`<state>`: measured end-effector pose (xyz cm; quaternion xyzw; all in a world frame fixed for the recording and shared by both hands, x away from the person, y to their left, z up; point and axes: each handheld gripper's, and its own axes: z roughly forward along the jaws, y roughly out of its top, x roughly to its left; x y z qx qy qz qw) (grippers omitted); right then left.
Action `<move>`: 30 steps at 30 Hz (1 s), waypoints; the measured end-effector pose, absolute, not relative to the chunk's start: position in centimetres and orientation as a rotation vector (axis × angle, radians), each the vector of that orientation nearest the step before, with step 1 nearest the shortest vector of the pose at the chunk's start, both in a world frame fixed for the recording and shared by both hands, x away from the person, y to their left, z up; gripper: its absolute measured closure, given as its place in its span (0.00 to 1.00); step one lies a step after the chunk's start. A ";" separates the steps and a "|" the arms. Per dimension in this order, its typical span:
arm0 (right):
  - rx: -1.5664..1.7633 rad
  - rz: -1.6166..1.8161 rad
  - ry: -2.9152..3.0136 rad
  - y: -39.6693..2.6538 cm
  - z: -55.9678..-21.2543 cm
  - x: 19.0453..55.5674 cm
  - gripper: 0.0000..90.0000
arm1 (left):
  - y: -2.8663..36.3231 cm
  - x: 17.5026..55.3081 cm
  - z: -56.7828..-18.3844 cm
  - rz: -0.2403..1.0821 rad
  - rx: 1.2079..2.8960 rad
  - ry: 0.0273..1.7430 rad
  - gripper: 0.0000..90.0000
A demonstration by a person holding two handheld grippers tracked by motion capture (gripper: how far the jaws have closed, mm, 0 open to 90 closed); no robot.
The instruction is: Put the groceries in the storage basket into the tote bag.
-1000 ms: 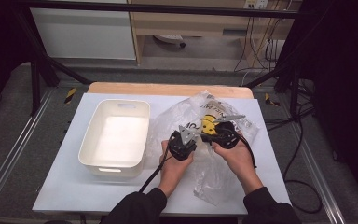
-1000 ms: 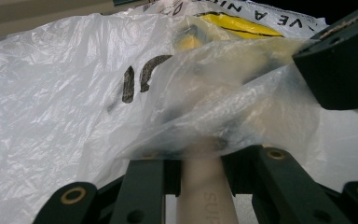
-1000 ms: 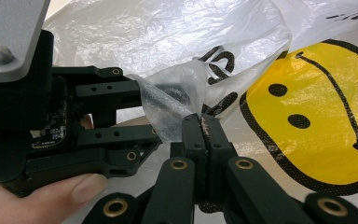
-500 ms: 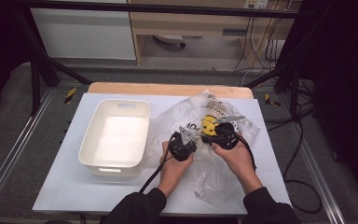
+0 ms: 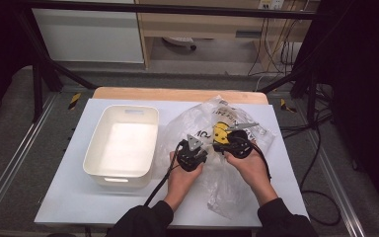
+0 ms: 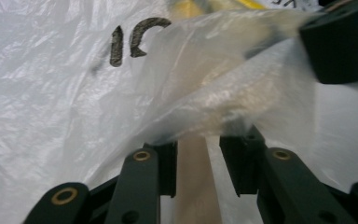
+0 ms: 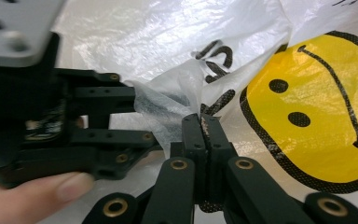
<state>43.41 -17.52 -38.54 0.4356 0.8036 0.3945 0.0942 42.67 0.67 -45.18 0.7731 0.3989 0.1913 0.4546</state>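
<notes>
A crumpled white plastic bag (image 5: 197,121) with black lettering and a yellow smiley face (image 7: 326,116) lies on the table to the right of the tub. Both grippers meet at a raised fold of it. My right gripper (image 7: 201,123) is shut on that fold, its jaws pressed together on the film; in the high view it (image 5: 217,146) sits by the smiley. My left gripper (image 6: 198,149) has just been opening: its jaws stand apart, with bag film draped over and between them. It (image 7: 142,116) faces the right gripper from the left.
An empty white tub (image 5: 90,157) stands on the left half of the white tabletop (image 5: 74,197). A wooden strip (image 5: 177,94) runs along the far edge. Cables (image 5: 321,148) hang off the right side, and metal rails flank the table.
</notes>
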 end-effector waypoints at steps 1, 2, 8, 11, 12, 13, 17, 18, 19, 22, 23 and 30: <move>1.293 1.169 2.382 -17.5 -38.6 43.4 1.00 | 0.8 42.4 -45.0 0.476 1.915 0.985 0.72; 1.293 1.168 2.382 -17.5 -38.6 43.4 1.00 | 1.0 42.2 -44.8 0.473 1.919 0.991 0.69; 1.284 1.169 2.381 -17.4 -38.7 43.2 1.00 | 2.8 40.2 -43.7 0.455 1.902 0.980 0.63; 1.283 1.159 2.387 -17.4 -38.9 43.1 1.00 | 3.7 38.9 -43.0 0.461 1.900 0.956 0.63; 1.285 1.161 2.385 -17.4 -39.1 43.0 1.00 | 3.9 38.4 -42.8 0.460 1.898 0.945 0.62; 1.278 1.158 2.389 -17.4 -39.2 42.9 1.00 | 4.1 38.0 -42.6 0.458 1.896 0.941 0.62; 1.285 1.163 2.394 -17.4 -39.7 42.5 1.00 | 5.2 36.6 -41.6 0.452 1.885 0.920 0.59; 1.284 1.164 2.394 -17.5 -39.9 42.4 1.00 | 5.5 36.4 -41.3 0.446 1.882 0.917 0.59; 1.282 1.162 2.397 -17.5 -40.0 42.3 1.00 | 5.7 36.3 -41.1 0.445 1.874 0.918 0.57; 1.290 1.167 2.396 -17.5 -40.4 42.1 1.00 | 6.6 35.8 -40.4 0.463 1.864 0.902 0.52; 1.288 1.166 2.394 -17.5 -40.5 42.0 1.00 | 6.9 35.8 -40.2 0.468 1.857 0.903 0.50; 1.280 1.123 2.400 -17.0 -41.7 41.6 1.00 | 8.3 35.4 -38.8 0.530 1.832 0.864 0.38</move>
